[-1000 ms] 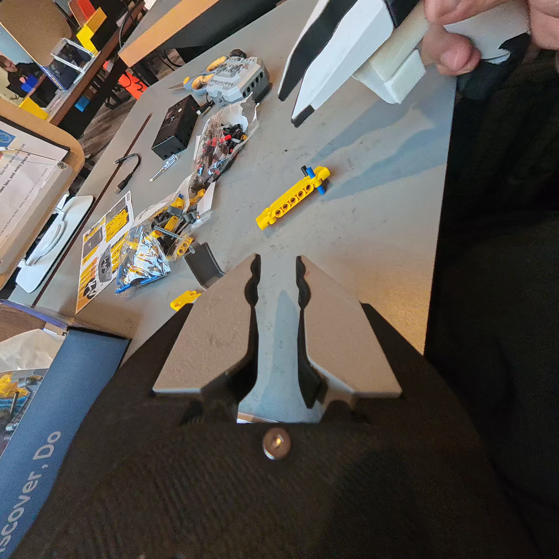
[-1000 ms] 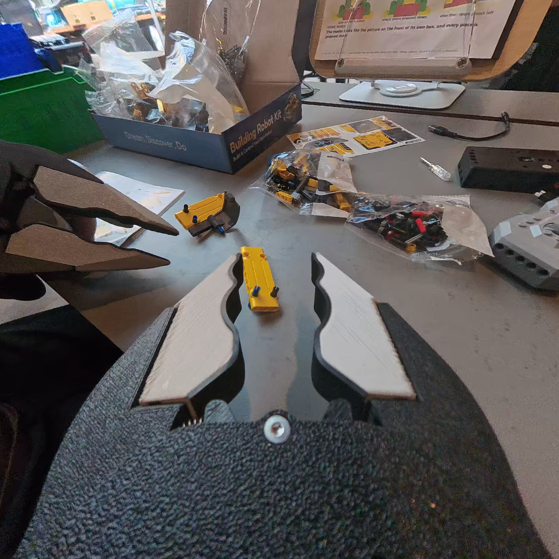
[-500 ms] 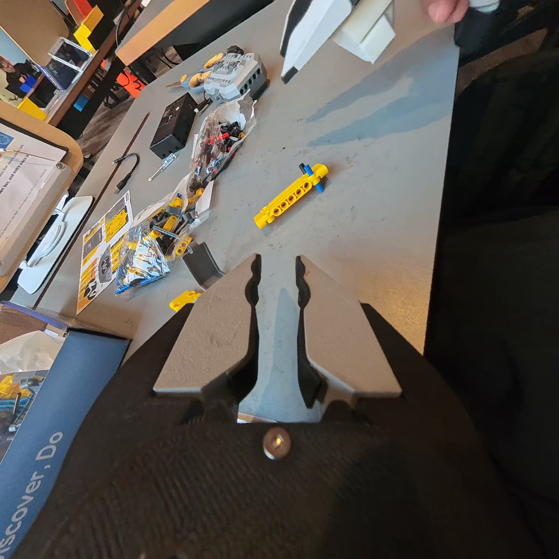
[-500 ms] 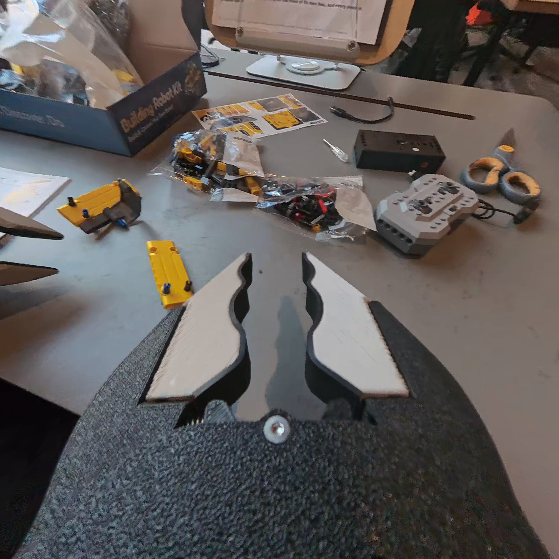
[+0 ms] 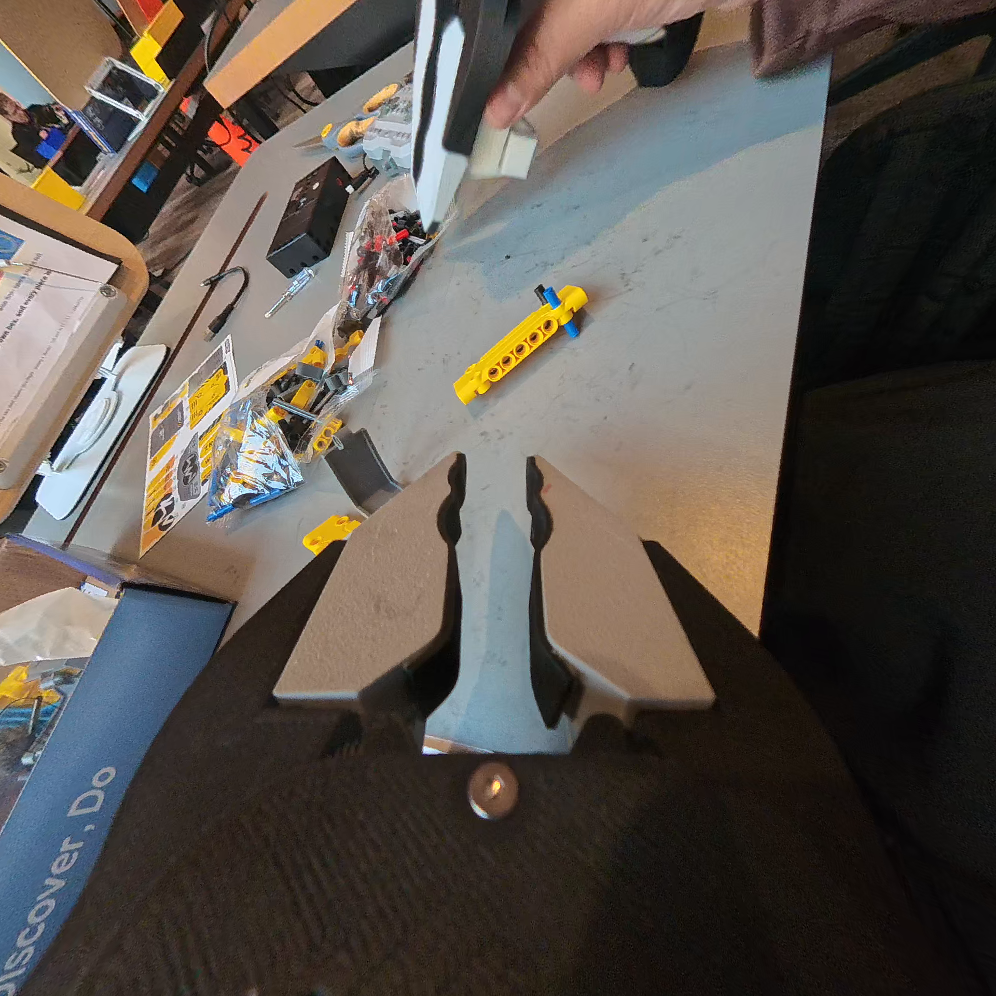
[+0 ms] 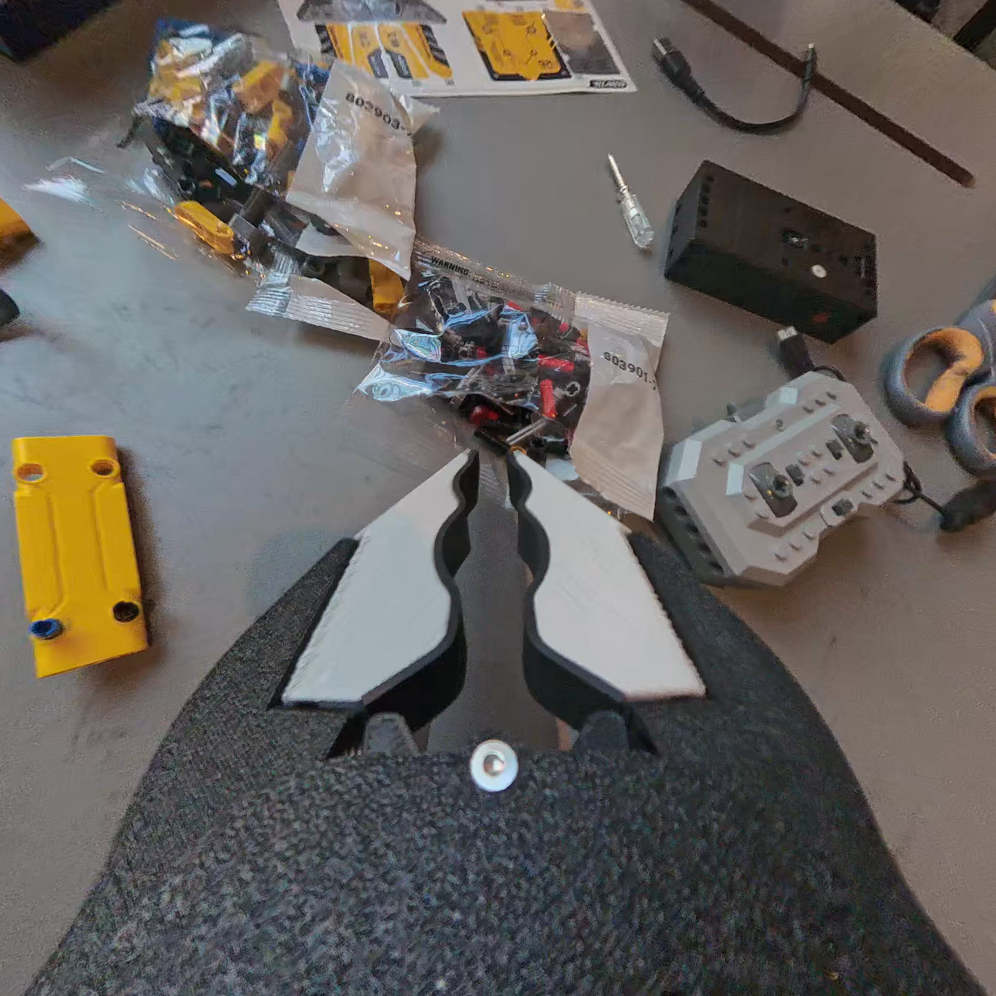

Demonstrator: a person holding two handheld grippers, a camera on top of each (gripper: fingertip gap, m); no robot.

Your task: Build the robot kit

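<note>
My right gripper hangs low over the grey table. Its jaws stand a narrow gap apart, with the tips at the near edge of a clear bag of black and red parts. Nothing is clearly clamped. A flat yellow plate lies to its left. In the left wrist view the right gripper, held by a hand, points down onto that bag. My left gripper is open and empty above the table. A yellow beam with blue pins lies ahead of it.
A grey hub, a black box, scissors, a small screwdriver, a cable and a leaflet surround the bag. A second bag of yellow parts lies left. A blue box stands near left. The table edge runs right. The gap from one gripper's tips to the other's is roughly 20 cm. The left tips stand about 8 cm off the flat yellow plate.
My right gripper has swung right, away from the yellow plate, and come down at the bag of black and red parts. Its jaws have narrowed. My left gripper has stayed put.
</note>
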